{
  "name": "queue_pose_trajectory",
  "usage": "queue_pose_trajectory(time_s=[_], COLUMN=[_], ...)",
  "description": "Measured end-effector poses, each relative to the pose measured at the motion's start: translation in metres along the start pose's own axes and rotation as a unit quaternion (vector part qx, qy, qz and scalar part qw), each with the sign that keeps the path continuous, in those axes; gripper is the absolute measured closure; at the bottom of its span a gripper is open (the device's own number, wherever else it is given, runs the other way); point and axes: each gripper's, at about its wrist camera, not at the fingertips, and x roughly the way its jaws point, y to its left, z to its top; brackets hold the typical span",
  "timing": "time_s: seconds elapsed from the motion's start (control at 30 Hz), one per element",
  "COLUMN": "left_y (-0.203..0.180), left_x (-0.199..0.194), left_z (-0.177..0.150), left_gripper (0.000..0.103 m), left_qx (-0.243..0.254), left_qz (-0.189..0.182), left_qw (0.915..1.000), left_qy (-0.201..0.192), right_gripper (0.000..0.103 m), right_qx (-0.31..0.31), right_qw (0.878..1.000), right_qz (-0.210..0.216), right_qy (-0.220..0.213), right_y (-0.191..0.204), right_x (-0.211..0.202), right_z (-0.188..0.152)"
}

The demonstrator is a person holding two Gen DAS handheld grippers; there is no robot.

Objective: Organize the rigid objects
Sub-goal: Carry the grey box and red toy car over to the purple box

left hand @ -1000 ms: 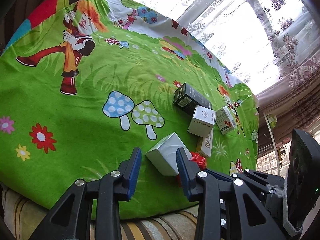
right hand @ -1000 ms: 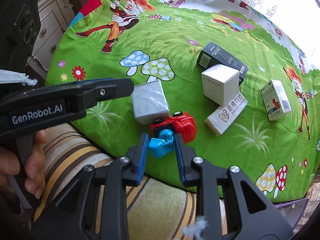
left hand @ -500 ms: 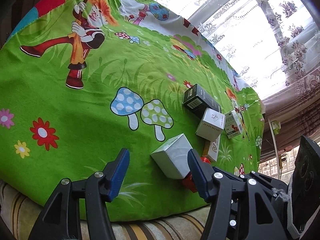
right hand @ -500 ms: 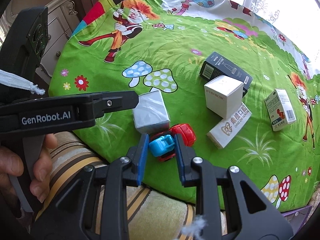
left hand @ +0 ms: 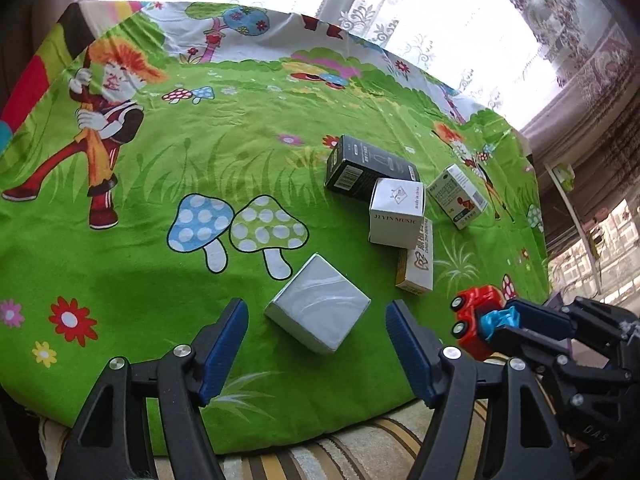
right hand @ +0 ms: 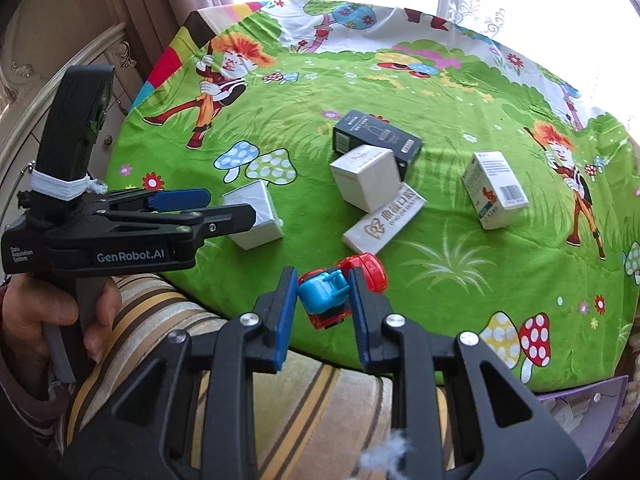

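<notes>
A pale grey cube box [left hand: 318, 307] lies on the green cartoon cloth [left hand: 160, 280] near its front edge. My left gripper [left hand: 316, 320] stands around it with jaws opening, the blue pads clear of its sides. In the right wrist view the same box [right hand: 256, 216] sits just past the left gripper [right hand: 208, 204]. My right gripper [right hand: 323, 289] is shut on a red and blue toy truck [right hand: 340, 292], lifted off the cloth at the front edge. The left wrist view shows that truck [left hand: 478, 318] at the right, clamped in the right gripper [left hand: 516, 322].
Behind the grey box lie a black box [left hand: 368, 166], a white cube box [left hand: 396, 212], a flat white and gold box [left hand: 416, 264] and a white medicine box [left hand: 456, 196]. A striped cushion [right hand: 320, 400] lies below the cloth edge. A person's hand [right hand: 52, 320] holds the left gripper.
The left jaws have let go of the grey box and spread wide. The right gripper has lifted the toy truck and carried it right, away from the box.
</notes>
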Motion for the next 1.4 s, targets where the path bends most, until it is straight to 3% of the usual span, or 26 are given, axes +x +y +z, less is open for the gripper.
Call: queue_pose_trajectory(time_s=[0.13,0.17,0.2,0.53,0.83,1.03,1.4], left_y=[-0.014,-0.016,-0.018,-0.027,-0.056,-0.081,-0.155], left_x=[0.014,0.017,0.019,0.011,-0.018,-0.039,-0.049], left_z=[0.003,0.004,0.004,0.001,-0.013,-0.024,-0.053], left_gripper=[0.031,0.034,0.043,0.05,0.05,0.05,0.05], left_qx=[0.054,0.062,0.068,0.068,0.049,0.037,0.073], left_qz=[0.036,0.039,0.039,0.059,0.004,-0.039,-0.113], left_qw=[0.9976,0.997,0.9964,0.9958,0.9988,0.9984,0.9909], left_qy=[0.024,0.028,0.03,0.016,-0.004,-0.018,0.001], right_gripper=[0.073,0.073,0.073,0.073,0.073,0.073,0.073], right_qx=[0.031,0.04,0.049,0.134,0.229,0.277,0.333], right_qw=[0.999,0.999,0.998,0.987,0.964,0.95,0.931], right_qz=[-0.012,-0.015,-0.018,-0.08,-0.135,-0.146,-0.146], right_qy=[-0.01,-0.013,-0.016,-0.031,-0.008,0.01,0.028], right_y=[-0.026,-0.034,-0.042,-0.129,-0.2,-0.229,-0.261], right_x=[-0.021,-0.026,-0.031,-0.093,-0.116,-0.109,-0.084], right_z=[-0.015,-0.019,-0.023,-0.089,-0.172,-0.215,-0.259])
